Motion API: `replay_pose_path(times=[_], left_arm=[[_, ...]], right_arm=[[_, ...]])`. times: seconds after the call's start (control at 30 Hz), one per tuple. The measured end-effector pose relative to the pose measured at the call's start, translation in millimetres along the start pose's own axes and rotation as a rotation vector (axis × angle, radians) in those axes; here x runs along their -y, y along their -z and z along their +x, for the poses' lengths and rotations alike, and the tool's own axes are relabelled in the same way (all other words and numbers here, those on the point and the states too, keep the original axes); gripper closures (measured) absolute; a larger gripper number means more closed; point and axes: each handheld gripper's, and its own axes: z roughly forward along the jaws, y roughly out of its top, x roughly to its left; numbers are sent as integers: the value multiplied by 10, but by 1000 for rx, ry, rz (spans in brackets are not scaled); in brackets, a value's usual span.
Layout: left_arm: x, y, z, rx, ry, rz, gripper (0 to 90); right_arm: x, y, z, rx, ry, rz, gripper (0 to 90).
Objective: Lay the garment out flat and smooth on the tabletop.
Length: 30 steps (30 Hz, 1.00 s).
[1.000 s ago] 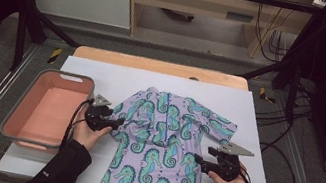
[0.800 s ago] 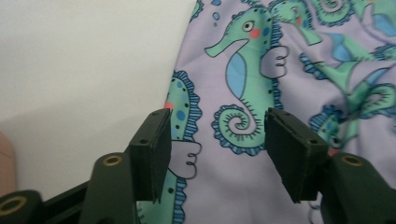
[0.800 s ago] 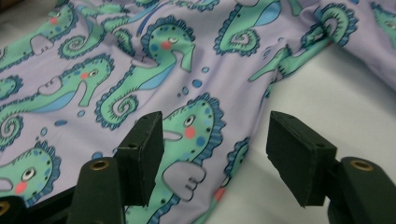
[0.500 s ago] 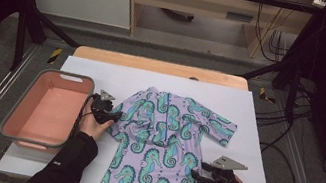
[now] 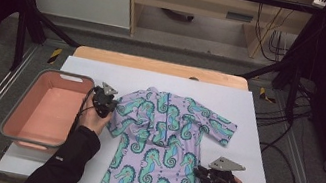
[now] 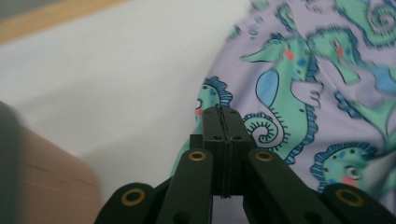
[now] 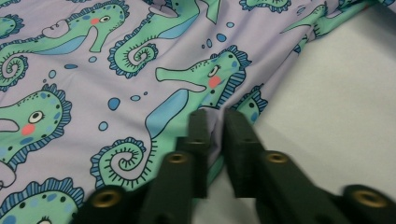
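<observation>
Pinching the soft, limp seahorse-print garment [image 5: 164, 145] at opposite side edges, left gripper [image 6: 222, 122] and right gripper [image 7: 215, 125] have just clamped its fabric.

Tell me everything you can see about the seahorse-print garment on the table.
The seahorse-print garment is a small short-sleeved one-piece of thin lilac fabric with teal seahorses. It lies flat and slightly wrinkled on the white sheet, its bottom reaching the near edge. The left gripper is pinching its sleeve edge, the right gripper its side hem.
</observation>
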Motion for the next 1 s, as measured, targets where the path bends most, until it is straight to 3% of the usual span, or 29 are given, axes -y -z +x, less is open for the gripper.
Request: replay_pose_path(times=[0.07, 0.13, 0.23, 0.3, 0.4, 0.47, 0.57, 0.7, 0.8, 1.0], left_arm=[[-52, 0, 79, -34, 11, 14, 899], [-54, -36, 137, -38, 51, 38, 898], [-26, -96, 126, -49, 45, 84, 892], [-9, -84, 103, -43, 64, 72, 868], [-1, 22, 66, 29, 124, 5, 714], [22, 135, 3, 92, 136, -42, 593], [141, 308, -147, 206, 137, -70, 462], [447, 495, -394, 329, 104, -67, 445], [696, 570, -532, 394, 80, -38, 444], [1039, 647, -677, 456, 58, 5, 497]], right_arm=[[-6, 17, -3, -4, -10, 2, 883], [-10, 48, -20, 4, -22, 0, 886], [-4, 70, -46, 31, -26, 8, 886], [-3, 71, -47, 44, -22, 13, 886], [-9, 93, -51, 30, -25, 21, 866], [-11, 111, -50, 36, -21, 8, 798], [-11, 123, -48, 29, -51, -36, 662], [-7, 104, 2, 9, -58, -44, 590], [21, 92, 33, 7, -61, -37, 555], [68, 75, 27, 12, -86, -29, 526]])
